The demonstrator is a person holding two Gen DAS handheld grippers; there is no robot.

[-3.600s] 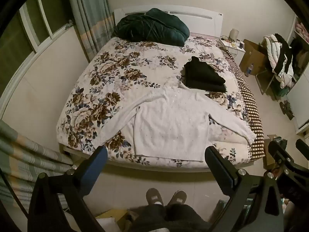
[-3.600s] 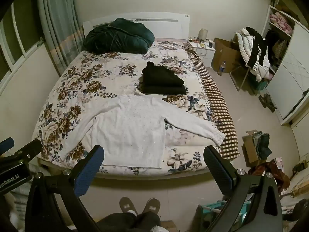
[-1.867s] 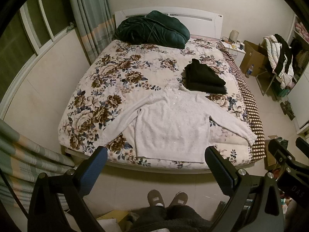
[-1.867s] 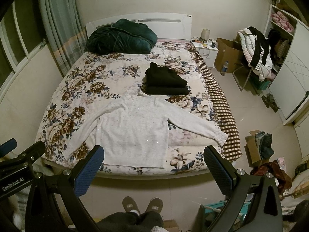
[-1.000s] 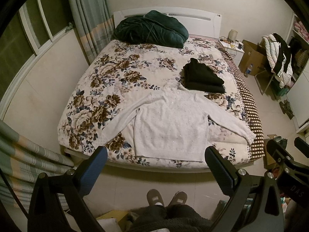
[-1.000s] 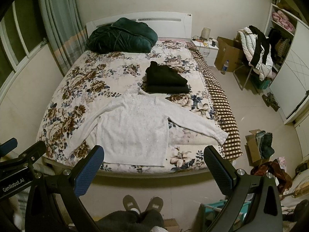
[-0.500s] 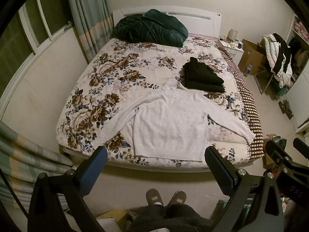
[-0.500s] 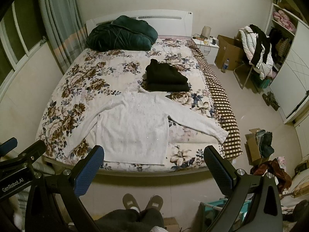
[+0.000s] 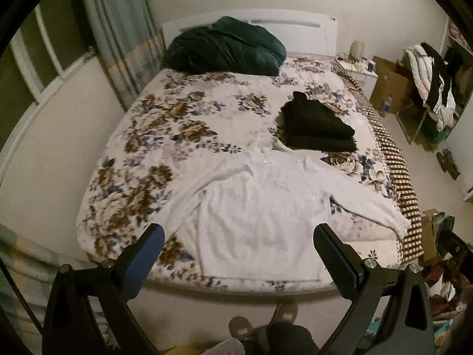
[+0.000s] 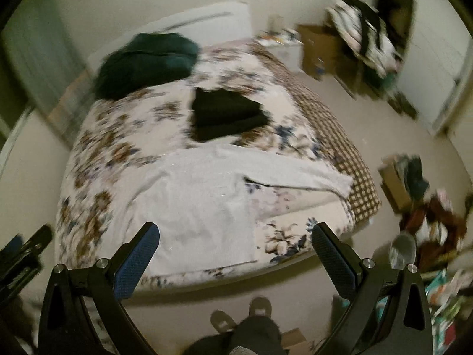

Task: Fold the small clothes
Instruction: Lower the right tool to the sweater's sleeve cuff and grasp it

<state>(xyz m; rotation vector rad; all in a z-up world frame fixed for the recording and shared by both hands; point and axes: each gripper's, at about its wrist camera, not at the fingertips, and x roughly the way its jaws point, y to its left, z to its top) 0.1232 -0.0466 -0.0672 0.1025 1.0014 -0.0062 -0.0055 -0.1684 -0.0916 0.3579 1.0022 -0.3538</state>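
A white long-sleeved sweater point(image 9: 260, 207) point(image 10: 204, 201) lies spread flat near the foot of a floral-covered bed point(image 9: 183, 124) point(image 10: 106, 153), both sleeves stretched out. Behind it sits a folded black garment point(image 9: 316, 127) point(image 10: 227, 112). My left gripper point(image 9: 239, 236) hangs open above the bed's foot edge, over the sweater's hem, holding nothing. My right gripper point(image 10: 236, 233) is likewise open and empty, off the foot edge toward the sweater's right side. The right wrist view is blurred by motion.
A dark green duvet point(image 9: 224, 50) point(image 10: 145, 62) is heaped by the headboard. Curtains point(image 9: 118, 29) and a window flank the left. Cardboard boxes point(image 9: 390, 80), a clothes-laden chair point(image 9: 434, 80) and floor clutter point(image 10: 425, 216) fill the right. A person's slippered feet point(image 9: 263, 322) stand at the foot.
Both grippers have moved forward toward the bed, so the sweater looks larger. The right gripper has swung to the right and tilted, blurring its view. Both stay open.
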